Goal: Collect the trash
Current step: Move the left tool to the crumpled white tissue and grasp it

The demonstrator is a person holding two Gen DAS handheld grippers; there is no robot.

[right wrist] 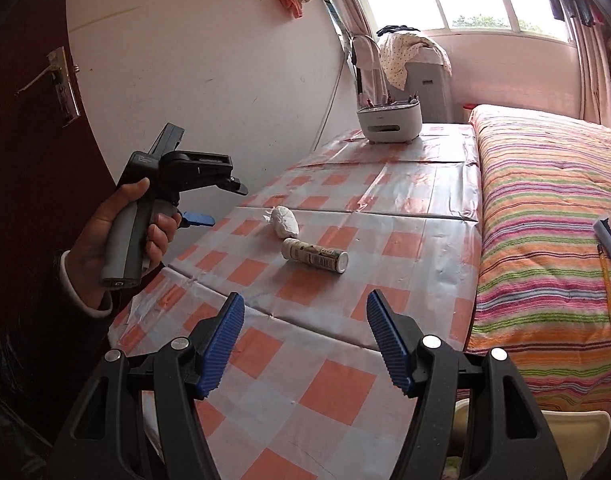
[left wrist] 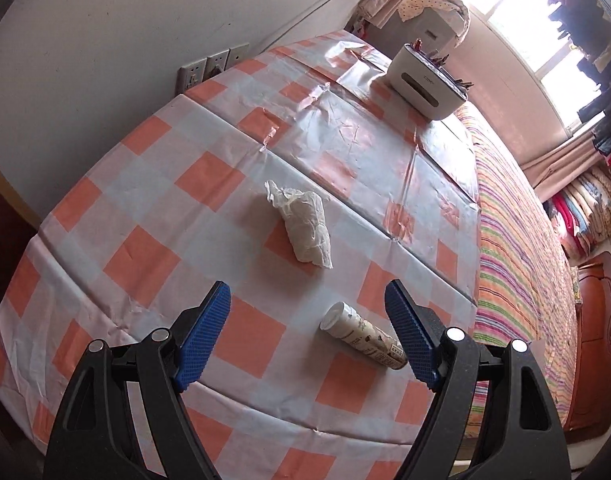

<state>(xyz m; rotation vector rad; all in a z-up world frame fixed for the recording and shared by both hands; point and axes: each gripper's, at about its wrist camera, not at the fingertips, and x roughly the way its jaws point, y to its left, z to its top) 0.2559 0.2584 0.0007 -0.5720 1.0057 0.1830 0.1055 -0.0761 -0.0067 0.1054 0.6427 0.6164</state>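
Note:
A crumpled white tissue wad (left wrist: 305, 226) lies on the checked tablecloth (left wrist: 153, 208); it also shows in the right wrist view (right wrist: 284, 221). A small white bottle (left wrist: 363, 336) lies on its side just in front of it, also in the right wrist view (right wrist: 314, 255). My left gripper (left wrist: 307, 302) is open and empty above the table, with the bottle close to its right finger. It shows hand-held at the left in the right wrist view (right wrist: 199, 218). My right gripper (right wrist: 305, 316) is open and empty, short of the bottle.
A white holder with pens (right wrist: 387, 122) stands at the table's far end, also in the left wrist view (left wrist: 427, 84). A striped bed (right wrist: 545, 216) borders the table on the right. A wall with sockets (left wrist: 209, 66) runs along the left. A door (right wrist: 29, 120) is at far left.

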